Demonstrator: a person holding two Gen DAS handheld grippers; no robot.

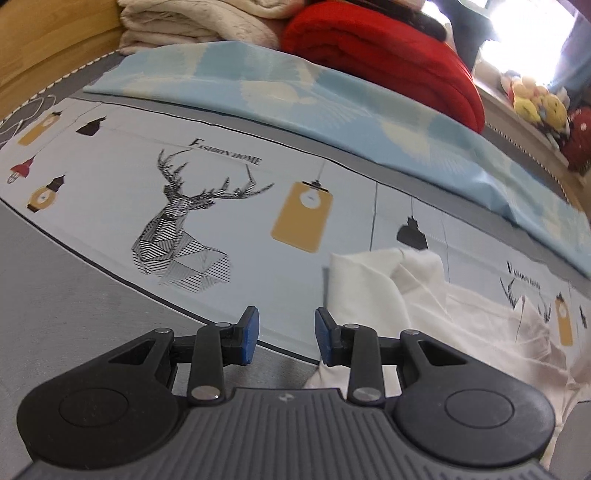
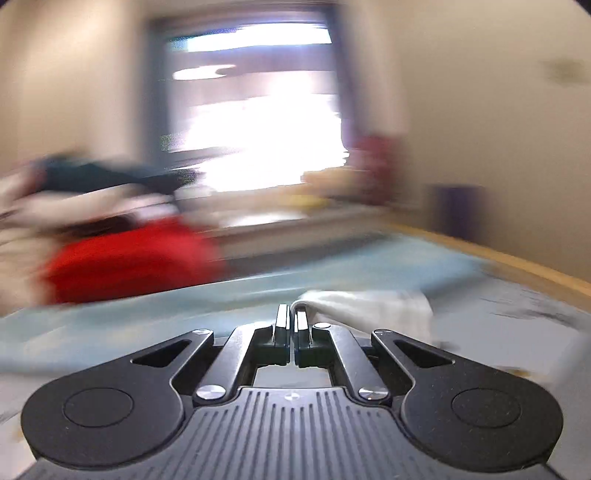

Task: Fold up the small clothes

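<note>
A small white garment [image 1: 388,291] lies crumpled on the printed bed sheet [image 1: 221,236], at the lower right of the left wrist view. My left gripper [image 1: 286,332] hovers just left of the garment's edge. It is open, and nothing sits between its blue pads [image 1: 251,328]. The right wrist view is smeared by fast motion. There my right gripper [image 2: 291,314] is shut, pinching a fold of the white garment [image 2: 369,306], which trails off to the right from the fingertips above the bed.
A light blue patterned cloth [image 1: 295,92] lies across the bed behind the garment. Behind it are a folded red blanket [image 1: 388,55] and cream blankets [image 1: 177,22]. Plush toys [image 1: 539,103] sit on a sill at the right. The wooden bed frame [image 1: 44,48] runs along the left.
</note>
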